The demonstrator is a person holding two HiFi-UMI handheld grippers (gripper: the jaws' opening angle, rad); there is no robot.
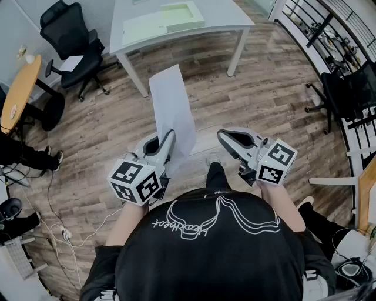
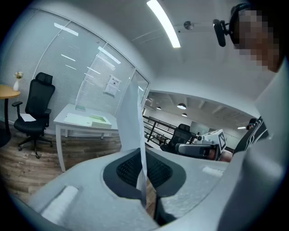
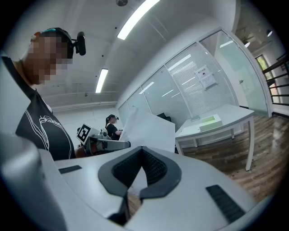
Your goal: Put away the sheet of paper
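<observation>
The sheet of paper (image 1: 171, 109) between your left gripper's (image 1: 170, 136) fingers is showing plain white. Those fingers are wearing light grey shells, and their pads (image 2: 124, 171) are showing charcoal with a fine mesh pattern; your right gripper (image 1: 223, 135) is showing the same grey and charcoal. Behind the fingers, each marker cube (image 1: 136, 181) is carrying black squares on white. You are wearing a black T-shirt (image 1: 211, 253) with a white line drawing. Under the fingertips, brown wood-grain floor planks (image 1: 264, 94) are running; beyond them a white table (image 1: 229, 17) is bearing a pale green tray (image 1: 183, 16), beside a black office chair (image 1: 70, 41).
</observation>
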